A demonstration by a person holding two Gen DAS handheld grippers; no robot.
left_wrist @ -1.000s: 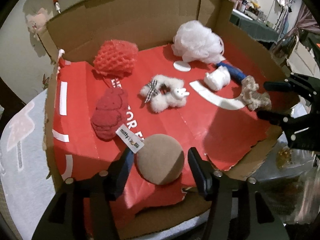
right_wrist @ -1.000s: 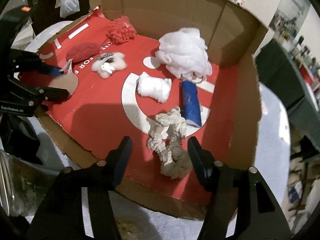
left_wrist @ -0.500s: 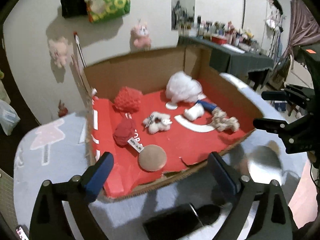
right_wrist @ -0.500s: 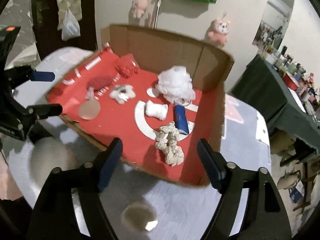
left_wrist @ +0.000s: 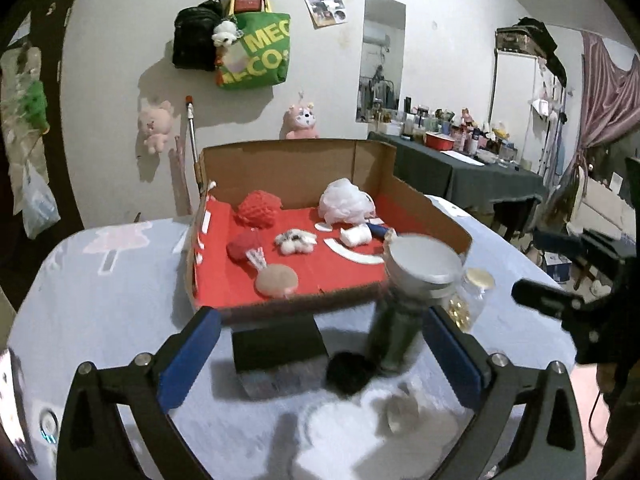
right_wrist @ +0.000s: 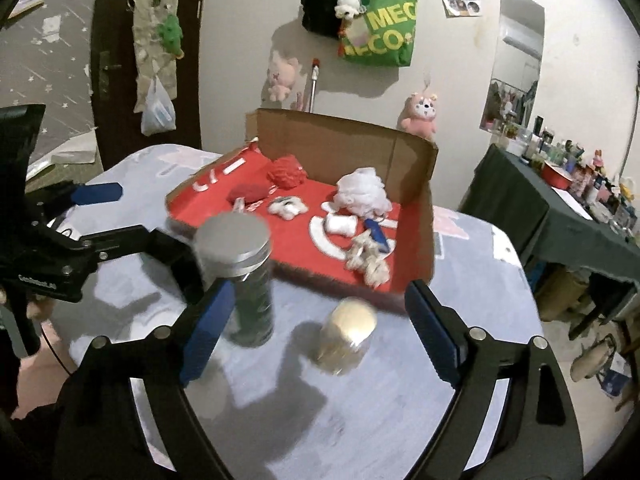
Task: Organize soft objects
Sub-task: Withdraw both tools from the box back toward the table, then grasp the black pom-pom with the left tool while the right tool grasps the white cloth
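Both the left tongs (left_wrist: 320,344) and right tongs (right_wrist: 316,328) hang apart and empty above the table (right_wrist: 360,420), soft objects lying in the cardboard box (left_wrist: 304,168) at twelve o'clock.

One cardboard box (left_wrist: 424,204), eight soft things inside: two red (left_wrist: 258,208), one white mesh pouf (left_wrist: 344,202), one white roll (left_wrist: 356,236), one blue roll (right_wrist: 376,230), one rope knot (right_wrist: 368,258), one small plush (left_wrist: 294,240), one tan round sponge (left_wrist: 277,279), two jars (right_wrist: 236,276) on the bench (left_wrist: 100,300), two open tools (left_wrist: 318,340)
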